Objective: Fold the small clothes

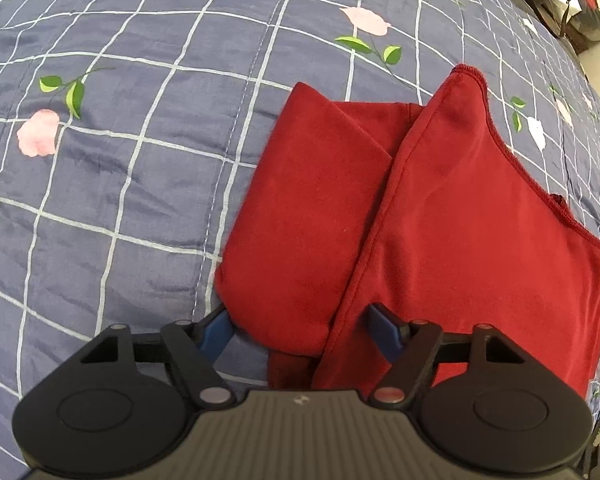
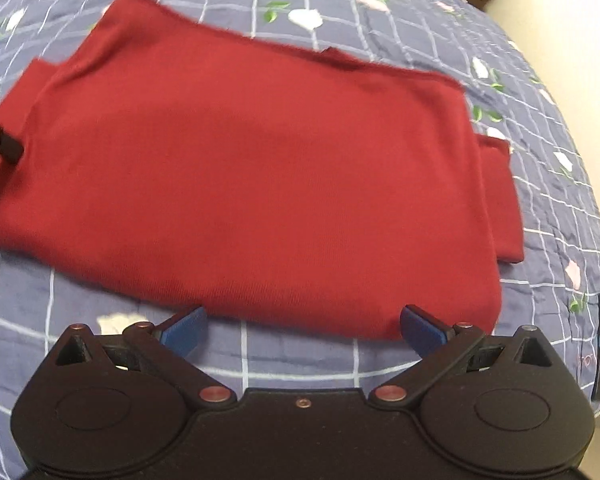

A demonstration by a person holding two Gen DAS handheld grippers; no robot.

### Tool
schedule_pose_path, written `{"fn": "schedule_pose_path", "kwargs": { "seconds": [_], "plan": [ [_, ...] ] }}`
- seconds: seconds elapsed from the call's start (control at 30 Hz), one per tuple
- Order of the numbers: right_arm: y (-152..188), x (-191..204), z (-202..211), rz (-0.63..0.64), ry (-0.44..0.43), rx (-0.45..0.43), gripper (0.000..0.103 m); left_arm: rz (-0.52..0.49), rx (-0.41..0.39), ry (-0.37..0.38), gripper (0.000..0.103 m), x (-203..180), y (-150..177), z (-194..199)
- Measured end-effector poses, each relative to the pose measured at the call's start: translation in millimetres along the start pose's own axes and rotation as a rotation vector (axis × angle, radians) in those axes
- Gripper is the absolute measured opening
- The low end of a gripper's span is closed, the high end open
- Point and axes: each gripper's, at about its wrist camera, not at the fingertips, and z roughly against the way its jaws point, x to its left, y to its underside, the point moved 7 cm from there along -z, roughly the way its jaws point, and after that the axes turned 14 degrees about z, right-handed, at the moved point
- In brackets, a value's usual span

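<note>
Garment: a dark red top is spread, partly folded, on the floral checked bed quilt, just ahead of both tongs. The left tongs and right tongs are held wide apart, gripping nothing. The near hem should be pinched at both corners and carried over evenly. No readable writing is seen.

A dark red garment lay partly folded on the bed, one side flap turned over its middle along a diagonal edge, a stitched hem showing at its far end.
</note>
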Motion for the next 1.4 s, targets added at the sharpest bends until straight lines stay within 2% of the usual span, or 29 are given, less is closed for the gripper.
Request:
{"fn": "schedule_pose_path", "kwargs": {
  "seconds": [0.2,0.27,0.33,0.47,0.83,1.0,1.2,1.4],
  "plan": [
    [17.7,0.6,8.1,-0.021,0.007,0.021,0.102,-0.03,-0.008,0.009,0.049,-3.3,2.7,5.1],
    [25.5,-0.8,13.5,-0.04,0.008,0.028,0.102,-0.036,-0.009,0.016,0.034,-6.5,4.1,7.0],
    [34.5,-2.6,20.2,-0.056,0.005,0.033,0.102,-0.048,-0.023,0.009,0.024,-8.7,4.2,9.7],
    [48.8,-4.4,30.3,-0.046,0.003,0.04,0.102,-0.073,-0.046,0.005,0.015,-16.1,5.9,17.2],
    [61.6,-38.5,29.0,-0.079,0.006,0.025,0.102,-0.166,-0.149,-0.043,0.01,-53.5,19.2,43.3],
    [62.7,-58.6,25.3,-0.046,-0.018,0.006,0.102,-0.189,-0.177,-0.093,0.009,-78.1,28.3,55.7],
    [60.2,-106.9,19.3,-0.026,-0.023,-0.025,0.102,-0.257,-0.223,-0.102,0.008,-130.2,48.2,74.1],
    [61.5,-160.5,10.2,-0.036,-0.021,-0.041,0.102,-0.334,-0.251,-0.083,0.008,-196.5,85.7,79.8]
  ]
}}
